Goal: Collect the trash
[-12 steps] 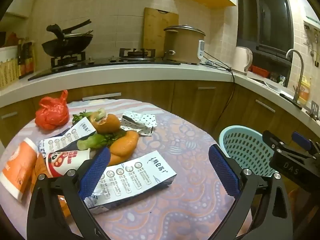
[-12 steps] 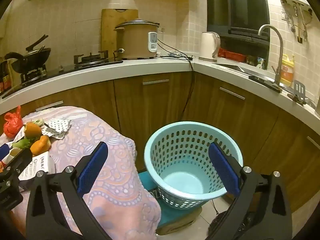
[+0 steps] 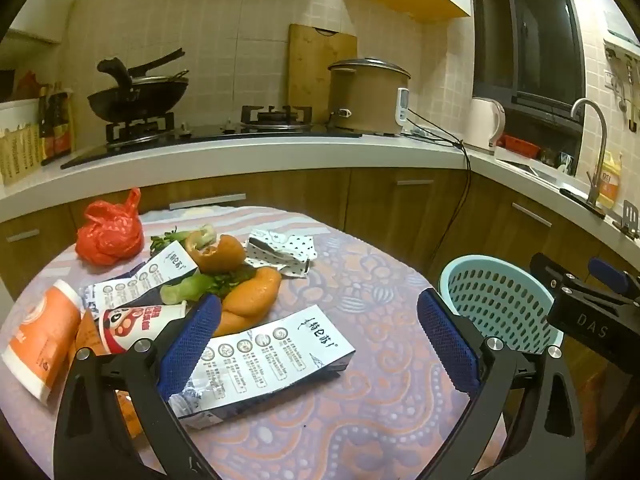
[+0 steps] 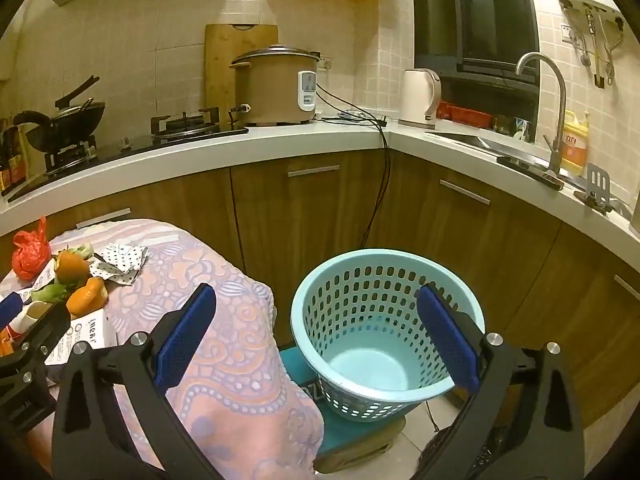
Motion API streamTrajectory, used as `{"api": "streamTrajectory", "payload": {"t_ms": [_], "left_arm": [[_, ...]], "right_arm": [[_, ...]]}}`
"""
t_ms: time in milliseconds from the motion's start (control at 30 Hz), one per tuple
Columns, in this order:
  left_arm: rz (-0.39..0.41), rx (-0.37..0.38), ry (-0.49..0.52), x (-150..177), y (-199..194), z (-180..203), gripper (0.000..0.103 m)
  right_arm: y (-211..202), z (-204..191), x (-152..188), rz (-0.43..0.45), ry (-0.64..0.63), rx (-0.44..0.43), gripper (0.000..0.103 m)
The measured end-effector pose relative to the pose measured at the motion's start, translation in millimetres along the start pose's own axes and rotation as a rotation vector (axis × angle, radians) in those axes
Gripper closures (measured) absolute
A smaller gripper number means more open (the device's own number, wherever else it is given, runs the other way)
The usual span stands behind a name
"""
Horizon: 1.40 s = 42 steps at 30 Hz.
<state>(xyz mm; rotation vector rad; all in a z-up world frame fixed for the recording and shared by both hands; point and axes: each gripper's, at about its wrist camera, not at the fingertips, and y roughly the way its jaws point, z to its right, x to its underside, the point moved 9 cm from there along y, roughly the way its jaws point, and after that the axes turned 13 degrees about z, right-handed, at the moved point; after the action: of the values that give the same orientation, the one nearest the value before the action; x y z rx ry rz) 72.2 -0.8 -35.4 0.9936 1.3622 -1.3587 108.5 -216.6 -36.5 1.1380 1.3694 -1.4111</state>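
Trash lies on the round table (image 3: 360, 420): a flattened white carton (image 3: 264, 360), a red plastic bag (image 3: 108, 232), orange peels (image 3: 252, 292), green vegetable scraps (image 3: 192, 288), a dotted wrapper (image 3: 280, 250), a panda cup (image 3: 136, 322) and an orange cup (image 3: 40, 340). My left gripper (image 3: 320, 344) is open just above the white carton. A light blue basket (image 4: 384, 332) stands empty on the floor to the right of the table. My right gripper (image 4: 316, 336) is open and empty, above the table edge and the basket.
The kitchen counter (image 3: 280, 152) runs behind and to the right, with a wok (image 3: 136, 96), rice cooker (image 3: 368, 96), kettle (image 3: 484, 124) and sink tap (image 3: 592, 152). Wooden cabinets (image 4: 320, 208) stand behind the basket. The basket also shows in the left wrist view (image 3: 496, 300).
Both grippers have shifted only slightly; the views are almost the same. Both stay open and empty.
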Motion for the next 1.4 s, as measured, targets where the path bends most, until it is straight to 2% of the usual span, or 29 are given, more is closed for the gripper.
{"api": "streamTrajectory", "payload": {"t_ms": [233,700,1400], "left_arm": [[0.007,-0.006,0.020,-1.4,-2.0,2.8,0.008],[0.007,0.000,-0.029,-2.7,-0.9,-7.2,0.008],[0.010,0.000,-0.027,-1.2,-0.8,-8.3,0.008]], "right_arm": [[-3.0,2.4,-3.4,0.007,0.002,0.006,0.008],[-2.6,2.2,-4.1,0.003,0.005,0.016,0.008],[-1.6,3.4,1.4,-0.013,0.008,0.016,0.008]]}}
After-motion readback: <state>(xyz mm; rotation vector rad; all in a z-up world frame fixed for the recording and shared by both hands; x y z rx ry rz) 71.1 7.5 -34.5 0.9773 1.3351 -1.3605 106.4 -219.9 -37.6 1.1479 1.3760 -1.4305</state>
